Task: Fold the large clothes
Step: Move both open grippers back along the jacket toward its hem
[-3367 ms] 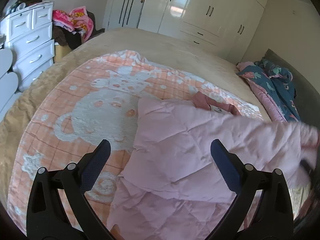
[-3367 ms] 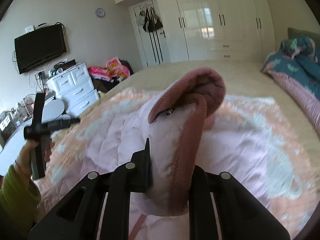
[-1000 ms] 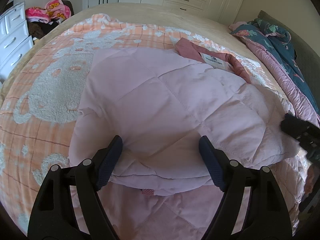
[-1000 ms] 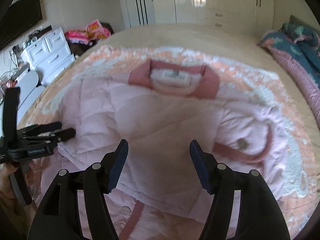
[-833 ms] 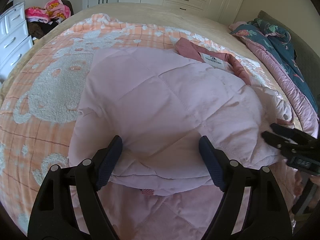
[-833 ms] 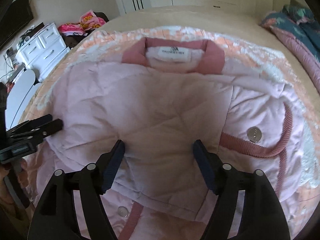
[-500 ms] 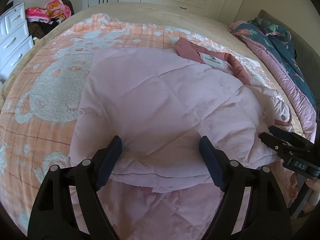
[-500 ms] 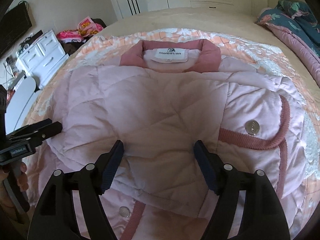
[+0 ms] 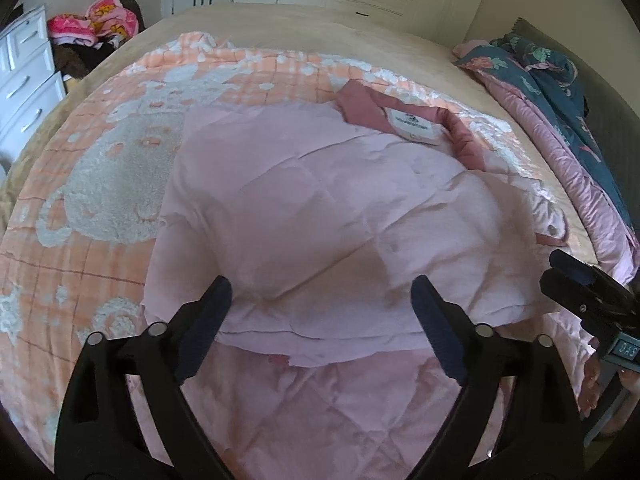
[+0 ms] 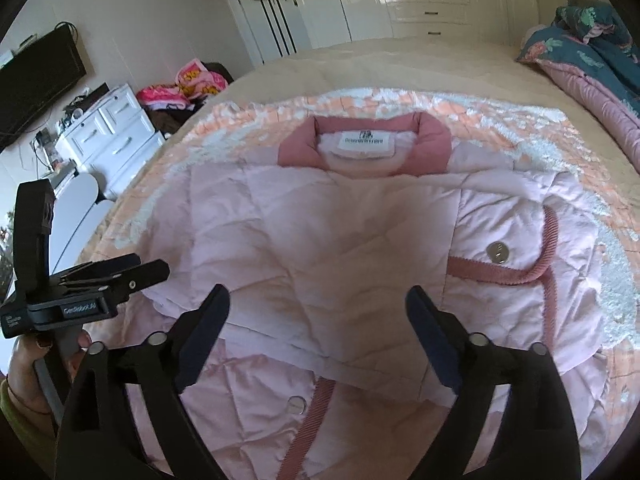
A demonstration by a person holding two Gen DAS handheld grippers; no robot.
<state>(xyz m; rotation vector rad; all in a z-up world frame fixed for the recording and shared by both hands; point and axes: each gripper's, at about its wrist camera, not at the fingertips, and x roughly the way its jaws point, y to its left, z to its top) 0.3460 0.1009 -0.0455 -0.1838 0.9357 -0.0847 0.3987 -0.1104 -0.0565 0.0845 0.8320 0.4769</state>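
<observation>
A pale pink quilted jacket lies on the bed, its sides folded in over its middle and its darker pink collar with a white label at the far end. My left gripper hovers over the folded layers' near edge, jaws opening, pads off the cloth. My right gripper stands above the jacket from the other side, jaws likewise opening and gripping nothing. Each gripper also shows in the other's view: the right gripper at the right edge, the left gripper at the left.
The jacket rests on an orange-pink blanket with white bear shapes. A blue floral duvet is bunched along the bed's right side. White drawers and a pile of bright clothes stand beyond the left edge, wardrobes at the back.
The right gripper, earlier shut on the jacket's sleeve cuff, has laid it over the jacket and let go. Within the last second both grippers' jaws spread wider and the right one drew back slightly.
</observation>
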